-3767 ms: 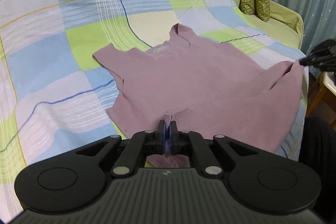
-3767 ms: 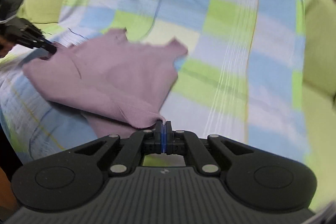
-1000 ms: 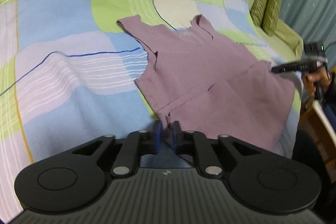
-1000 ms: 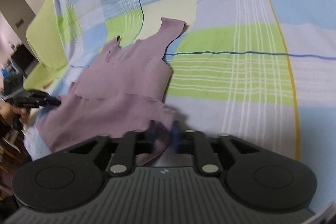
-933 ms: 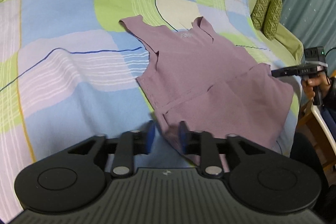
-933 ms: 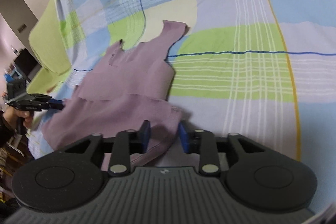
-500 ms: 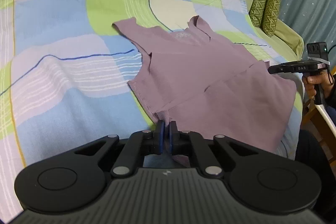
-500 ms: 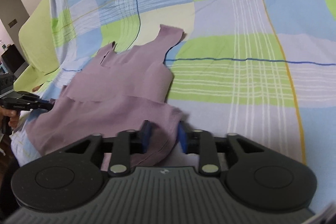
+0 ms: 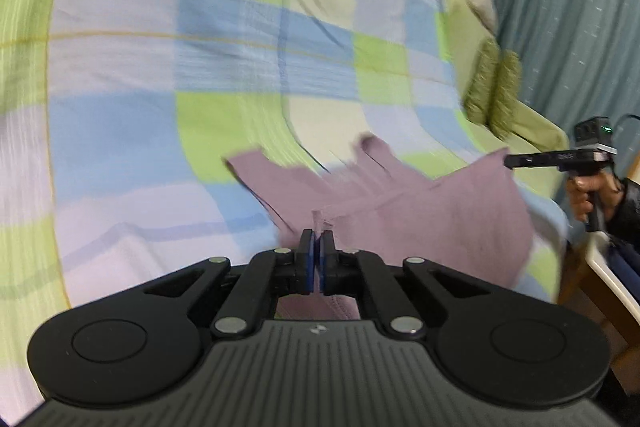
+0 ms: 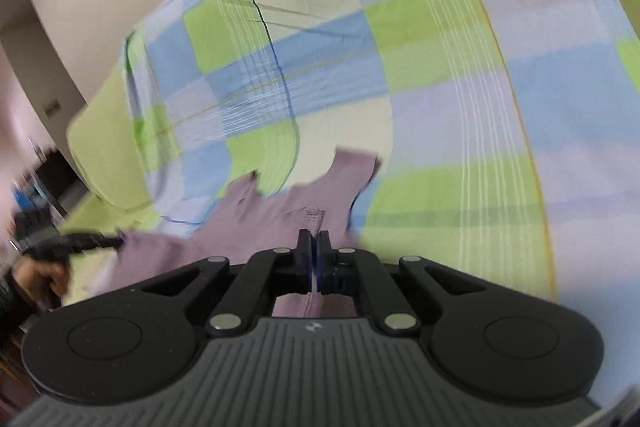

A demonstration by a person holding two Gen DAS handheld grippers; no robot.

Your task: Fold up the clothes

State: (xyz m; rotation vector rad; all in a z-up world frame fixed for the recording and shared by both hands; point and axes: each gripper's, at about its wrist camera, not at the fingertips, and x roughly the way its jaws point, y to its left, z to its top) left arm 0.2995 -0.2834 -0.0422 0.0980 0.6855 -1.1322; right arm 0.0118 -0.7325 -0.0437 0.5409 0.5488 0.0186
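Observation:
A mauve sleeveless top (image 9: 400, 199) lies on a checked bedsheet (image 9: 200, 67), its shoulder straps pointing away from me. My left gripper (image 9: 318, 245) is shut on the top's near corner, which bunches up between the blue pads. My right gripper (image 10: 315, 241) is shut on the other near corner of the top (image 10: 260, 223) and holds it raised. The right gripper also shows from the side in the left wrist view (image 9: 510, 161), at the lifted far corner. The left gripper likewise shows in the right wrist view (image 10: 119, 240). Both views are blurred.
The sheet (image 10: 440, 87) is checked in blue, green and lilac and covers a green sofa-bed (image 9: 536, 123). Two green patterned cushions (image 9: 494, 87) stand at its far right. A teal curtain (image 9: 568, 7) hangs behind them. A wooden and white edge (image 9: 600, 267) lies at the right.
Both grippers opened about a second ago, then shut again on the top's lower corners. They have now lifted the hem and carried it forward toward the straps.

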